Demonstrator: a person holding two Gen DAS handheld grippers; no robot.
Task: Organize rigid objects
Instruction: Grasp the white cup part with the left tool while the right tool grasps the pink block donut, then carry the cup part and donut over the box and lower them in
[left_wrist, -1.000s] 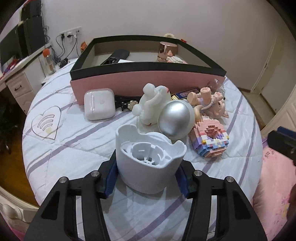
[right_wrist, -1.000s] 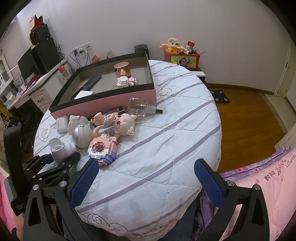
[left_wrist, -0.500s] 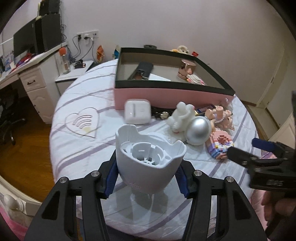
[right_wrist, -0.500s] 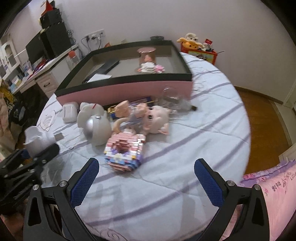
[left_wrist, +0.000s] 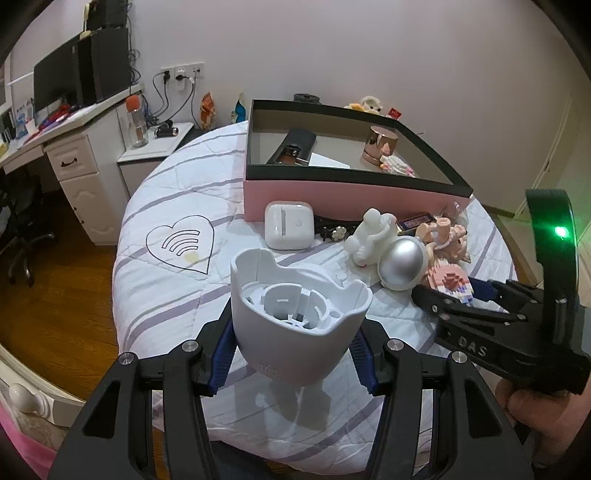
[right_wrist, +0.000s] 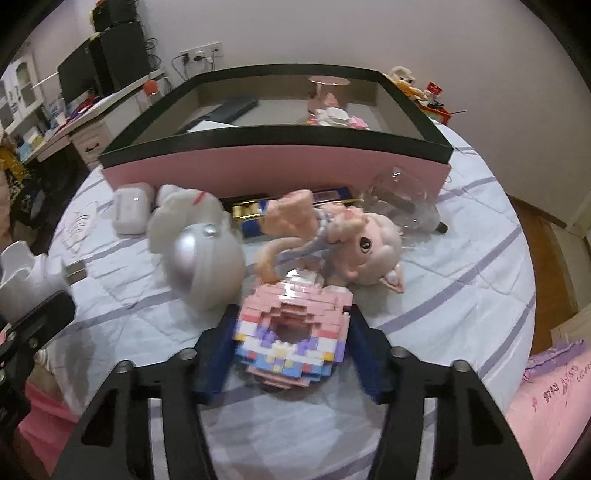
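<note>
Right wrist view: right gripper fingers straddle block model, unclosed; squeeze squarely; left gripper clamps white holder.

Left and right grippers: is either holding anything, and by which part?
The left gripper clamps the white cup-shaped holder by its lower side walls. The right gripper brackets the pink brick donut; whether it grips cannot be told.

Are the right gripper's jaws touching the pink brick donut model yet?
Cannot tell. In the right wrist view the right gripper has its blue pads on both sides of the brick donut, but motion blur hides whether they press it.
</note>
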